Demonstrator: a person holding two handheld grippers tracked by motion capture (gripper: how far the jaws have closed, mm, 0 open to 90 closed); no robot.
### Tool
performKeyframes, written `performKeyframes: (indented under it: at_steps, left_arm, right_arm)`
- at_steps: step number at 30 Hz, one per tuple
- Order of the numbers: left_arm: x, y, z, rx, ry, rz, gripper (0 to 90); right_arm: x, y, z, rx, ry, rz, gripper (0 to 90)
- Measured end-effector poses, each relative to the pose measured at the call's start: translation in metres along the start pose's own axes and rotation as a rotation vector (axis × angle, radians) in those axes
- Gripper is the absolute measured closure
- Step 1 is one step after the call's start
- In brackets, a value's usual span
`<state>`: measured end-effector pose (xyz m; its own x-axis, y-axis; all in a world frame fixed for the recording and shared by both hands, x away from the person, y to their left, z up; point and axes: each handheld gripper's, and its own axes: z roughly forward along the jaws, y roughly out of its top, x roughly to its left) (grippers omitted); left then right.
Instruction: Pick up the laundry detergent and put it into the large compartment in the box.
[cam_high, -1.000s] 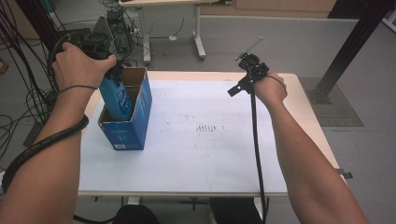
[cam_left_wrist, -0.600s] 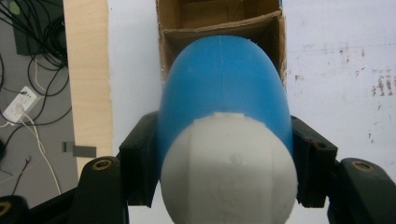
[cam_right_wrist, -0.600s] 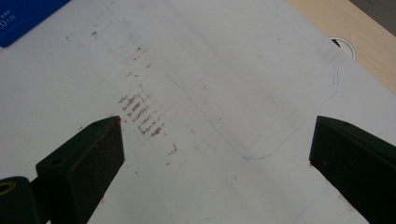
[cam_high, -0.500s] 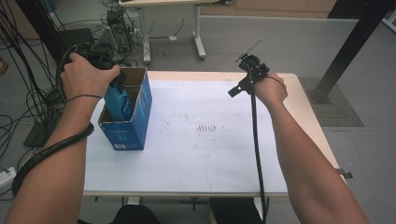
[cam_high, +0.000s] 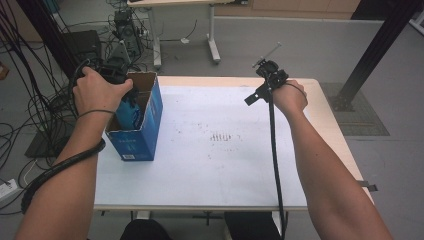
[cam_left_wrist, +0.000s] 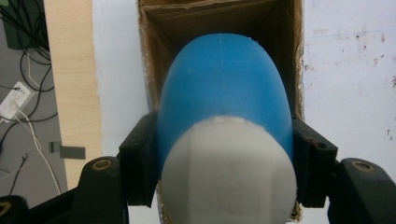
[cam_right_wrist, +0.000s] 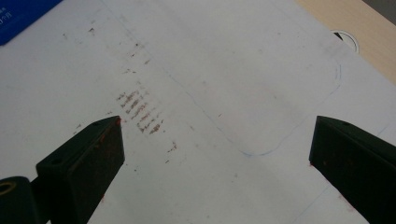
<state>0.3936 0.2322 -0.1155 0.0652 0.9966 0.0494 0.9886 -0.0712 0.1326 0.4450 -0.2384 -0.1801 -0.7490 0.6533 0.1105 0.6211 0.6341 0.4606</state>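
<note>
The left gripper (cam_left_wrist: 224, 154) is clamped on the blue bottle (cam_left_wrist: 224, 88), its jaws pressing both sides just below the white cap (cam_left_wrist: 229, 172). The bottle hangs partly inside the open cardboard box (cam_high: 145, 125), cap end uppermost. Risk: clearance between bottle and box walls is slight, so a tilted descent may catch the torn rim or drag the box. The box stands near the table's left edge (cam_high: 100, 165), leaving little margin there. To the right of the box, the white mat (cam_high: 225, 160) lies bare. Well right of the box, the right gripper (cam_right_wrist: 215, 158) hovers, jaws wide, holding nothing.
</note>
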Motion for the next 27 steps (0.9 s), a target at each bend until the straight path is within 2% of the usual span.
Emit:
performKeyframes:
  at_steps: [9, 23, 27]
  left_arm:
    - [-0.006, 0.0, 0.015, 0.015, 0.011, 0.006, 37.9]
    - [-0.008, -0.002, 0.028, 0.026, 0.027, 0.005, 37.8]
    - [-0.006, -0.002, 0.034, 0.036, 0.018, 0.001, 37.8]
  right_arm:
    - [0.0, -0.002, 0.0, 0.005, -0.002, 0.007, 3.2]
    - [0.001, -0.003, 0.001, 0.003, -0.005, 0.002, 3.2]
    - [0.0, -0.003, 0.001, 0.006, 0.0, 0.006, 3.3]
